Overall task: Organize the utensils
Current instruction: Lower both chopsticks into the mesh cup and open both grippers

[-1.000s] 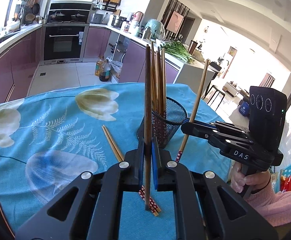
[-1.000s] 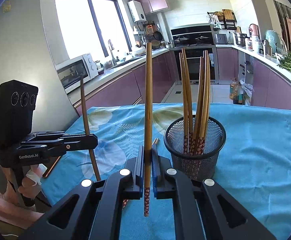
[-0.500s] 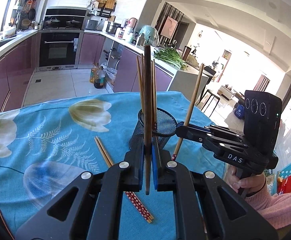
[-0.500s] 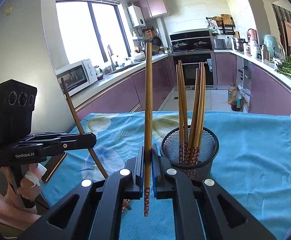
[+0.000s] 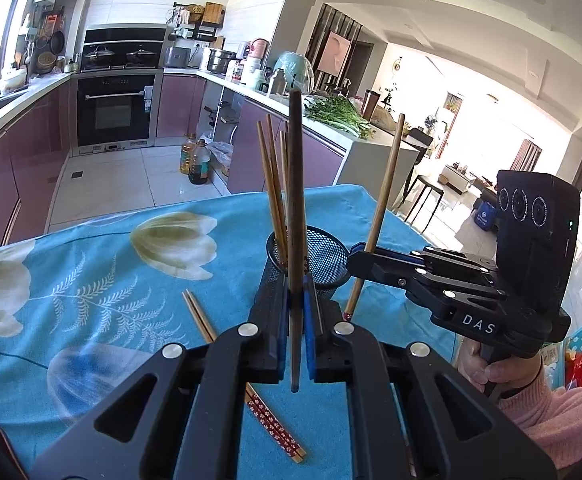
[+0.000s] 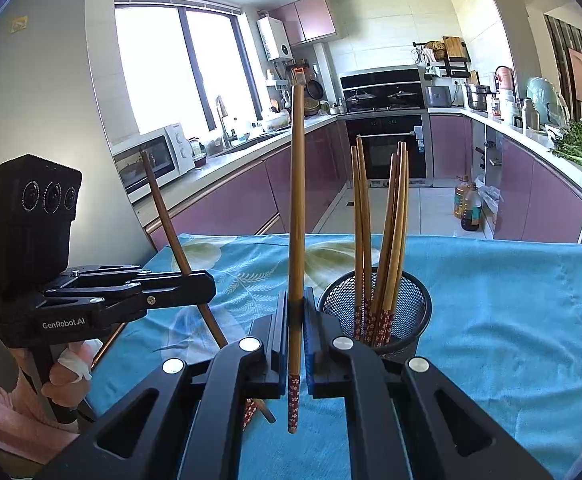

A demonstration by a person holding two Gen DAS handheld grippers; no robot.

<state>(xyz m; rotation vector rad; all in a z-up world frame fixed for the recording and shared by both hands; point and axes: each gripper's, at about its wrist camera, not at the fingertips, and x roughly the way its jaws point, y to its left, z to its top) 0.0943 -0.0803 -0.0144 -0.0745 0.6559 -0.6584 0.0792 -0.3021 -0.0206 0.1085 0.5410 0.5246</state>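
My left gripper (image 5: 297,298) is shut on a dark wooden chopstick (image 5: 295,200) that stands upright in front of the black mesh holder (image 5: 327,258). Several chopsticks (image 5: 273,184) stand in that holder. My right gripper (image 6: 297,310) is shut on a lighter chopstick (image 6: 297,208), red patterned end down, just left of the holder (image 6: 411,312). Each gripper shows in the other's view: the right gripper (image 5: 361,258) with its chopstick (image 5: 385,200), and the left gripper (image 6: 207,284) with its chopstick (image 6: 167,220) leaning. A pair of chopsticks (image 5: 251,390) lies on the tablecloth.
The table carries a teal flowered cloth (image 5: 91,280); its far edge drops to the kitchen floor. A person's hands (image 5: 491,372) hold both grippers' handles. A dark flat object (image 6: 107,342) lies at the table's left edge. Purple cabinets and an oven stand beyond.
The left gripper has drawn back and up a little, so the holder looks smaller and farther off. Its chopstick, upright a second ago in the right wrist view, now leans with its top to the left.
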